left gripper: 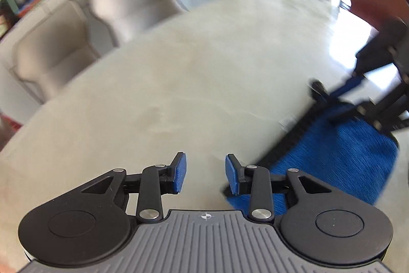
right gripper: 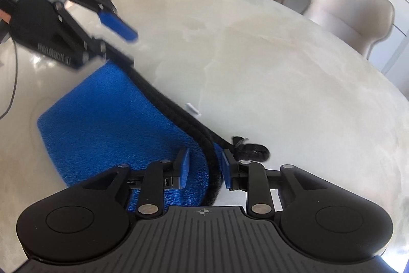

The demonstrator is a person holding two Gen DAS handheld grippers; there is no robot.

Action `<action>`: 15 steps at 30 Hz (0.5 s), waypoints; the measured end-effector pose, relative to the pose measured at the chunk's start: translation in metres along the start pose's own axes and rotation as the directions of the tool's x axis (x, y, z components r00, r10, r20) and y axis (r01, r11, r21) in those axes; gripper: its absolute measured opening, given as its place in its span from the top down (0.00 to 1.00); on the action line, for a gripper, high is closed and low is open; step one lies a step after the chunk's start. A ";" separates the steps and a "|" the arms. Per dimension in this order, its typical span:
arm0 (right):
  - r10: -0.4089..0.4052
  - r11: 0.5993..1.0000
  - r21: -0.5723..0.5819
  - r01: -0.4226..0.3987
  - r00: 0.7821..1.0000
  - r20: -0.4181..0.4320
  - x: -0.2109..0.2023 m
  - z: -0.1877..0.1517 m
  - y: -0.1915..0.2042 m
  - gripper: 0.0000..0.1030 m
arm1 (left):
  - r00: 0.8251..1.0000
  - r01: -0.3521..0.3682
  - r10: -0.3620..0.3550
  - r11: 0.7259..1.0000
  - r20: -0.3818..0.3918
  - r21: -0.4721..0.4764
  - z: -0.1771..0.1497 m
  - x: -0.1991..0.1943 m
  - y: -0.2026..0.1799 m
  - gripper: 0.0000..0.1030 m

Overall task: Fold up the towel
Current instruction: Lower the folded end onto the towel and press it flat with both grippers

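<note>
Holding both grippers parted, I see my left gripper (left gripper: pixel 205 173) over bare table (left gripper: pixel 179 83), my right gripper (right gripper: pixel 204 170) straddling the folded towel (right gripper: pixel 107 119) unpinched.

The left gripper (left gripper: pixel 205 174) hangs parted over the bare desk (left gripper: pixel 179 83); the blue towel (left gripper: pixel 340 160) lies right.

Blue towel (right gripper: pixel 107 124) with black edging, folded into a flat rectangle, lying on the pale marble table (right gripper: pixel 281 73). Its black-trimmed edge runs diagonally, one corner just beneath the right gripper (right gripper: pixel 204 170), between its parted fingers. Small black loop at that corner. Far end near the left gripper (right gripper: pixel 120 42).
</note>
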State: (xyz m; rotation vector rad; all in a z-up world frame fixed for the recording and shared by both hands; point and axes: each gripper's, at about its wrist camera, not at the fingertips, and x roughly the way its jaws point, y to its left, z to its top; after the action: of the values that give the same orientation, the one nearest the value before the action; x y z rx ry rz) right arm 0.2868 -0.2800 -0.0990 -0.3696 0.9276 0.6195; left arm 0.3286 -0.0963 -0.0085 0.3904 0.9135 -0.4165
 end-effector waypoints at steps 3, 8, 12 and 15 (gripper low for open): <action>-0.024 0.999 0.022 0.024 1.000 0.015 -0.005 -0.005 -0.001 0.72 | 0.997 0.082 -0.082 0.995 0.009 -0.064 -0.013 -0.012 0.009 0.63; -0.045 0.998 0.046 0.041 0.996 0.078 -0.019 -0.011 0.004 0.71 | 0.983 0.182 -0.183 0.979 0.005 -0.094 -0.037 -0.021 -0.014 0.61; 0.078 0.993 0.073 -0.089 0.987 0.138 -0.038 -0.018 0.019 0.71 | 0.958 0.286 -0.284 0.948 0.036 -0.139 -0.040 -0.026 -0.029 0.58; 0.133 0.990 0.036 -0.137 0.985 0.106 -0.039 -0.024 0.033 0.71 | 0.944 0.331 -0.330 0.934 0.029 -0.138 -0.041 -0.015 -0.045 0.57</action>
State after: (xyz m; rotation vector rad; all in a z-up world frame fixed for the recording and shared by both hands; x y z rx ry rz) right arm 0.2333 -0.2814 -0.0809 -0.2349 0.8699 0.7350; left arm 0.2701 -0.1121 -0.0258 0.1031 1.0000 -0.6566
